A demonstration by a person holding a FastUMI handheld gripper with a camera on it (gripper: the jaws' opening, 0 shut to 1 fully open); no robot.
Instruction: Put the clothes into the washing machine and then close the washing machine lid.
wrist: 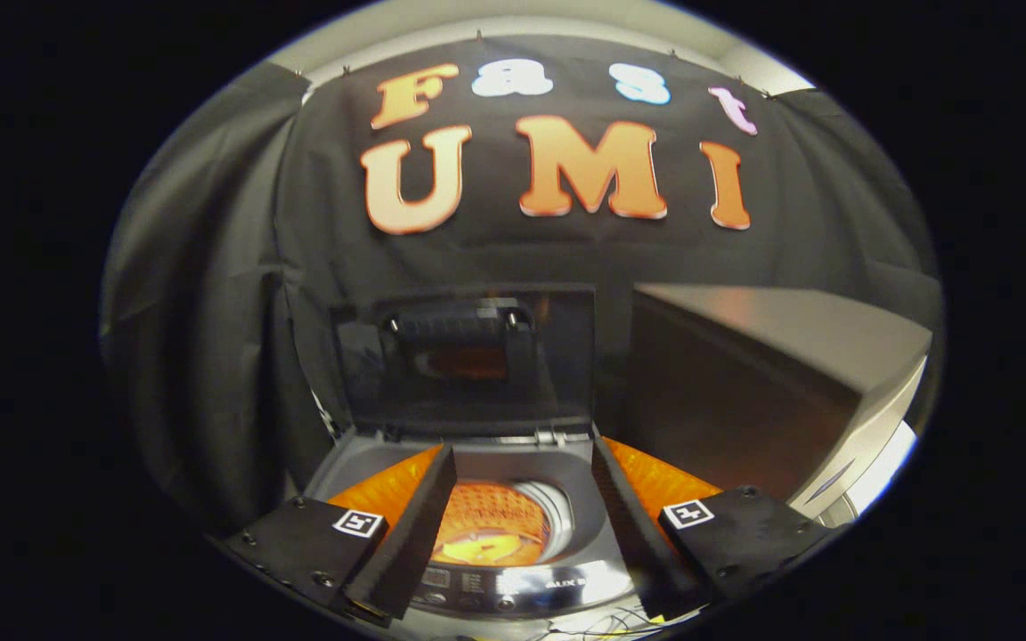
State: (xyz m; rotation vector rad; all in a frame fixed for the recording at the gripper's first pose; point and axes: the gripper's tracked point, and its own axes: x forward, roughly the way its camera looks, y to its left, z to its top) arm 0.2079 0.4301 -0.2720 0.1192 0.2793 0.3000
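A small top-loading washing machine (pixel 348 463) stands just ahead of and below me. Its dark lid (pixel 557 356) is swung up and stands upright at the back against the black cloth wall. The round drum (pixel 541 509) lies open between my fingers, and something orange with a dotted pattern (pixel 488 530) sits inside it; I cannot tell whether it is cloth or a reflection. My gripper (pixel 522 445) hangs over the drum opening, open, with nothing between its fingers. The control panel (pixel 522 588) runs along the machine's near edge.
A large dark box-like cabinet (pixel 745 374) with a pale front stands close on the right of the machine, taller than its top. Black cloth (pixel 210 356) hangs behind and to the left. Thin wires (pixel 602 623) lie below the control panel.
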